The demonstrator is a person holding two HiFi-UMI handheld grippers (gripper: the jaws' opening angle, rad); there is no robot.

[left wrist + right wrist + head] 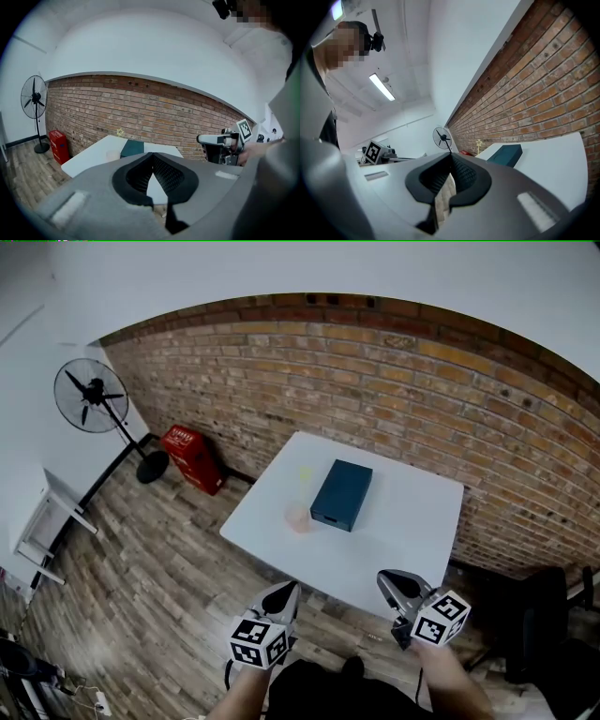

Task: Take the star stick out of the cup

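Both your tools are closed with nothing in them. The left tool point(287, 592) and the right tool point(392, 581) hang short of the near edge of the desk point(412, 521). The cup point(297, 517) with the star stick point(305, 474) stands well ahead of both, closer to the left tool's line than the right's.

The likeliest slip is arriving with the jaws together and nudging the cup instead of pinching the stick. The cup looks light, so a sideways or slanted pull would probably drag or tip it unless your other tool steadies it. The stick is thin and could slide out of a loose pinch. The dark box point(342, 493) sits just beside the cup on the right tool's side, so coming in from there looks cramped.

The cup is pale and nearly lost against the white desk. You cannot read its rim, how deep the stick sits or which way it leans. The star shows only as a small yellowish mark.
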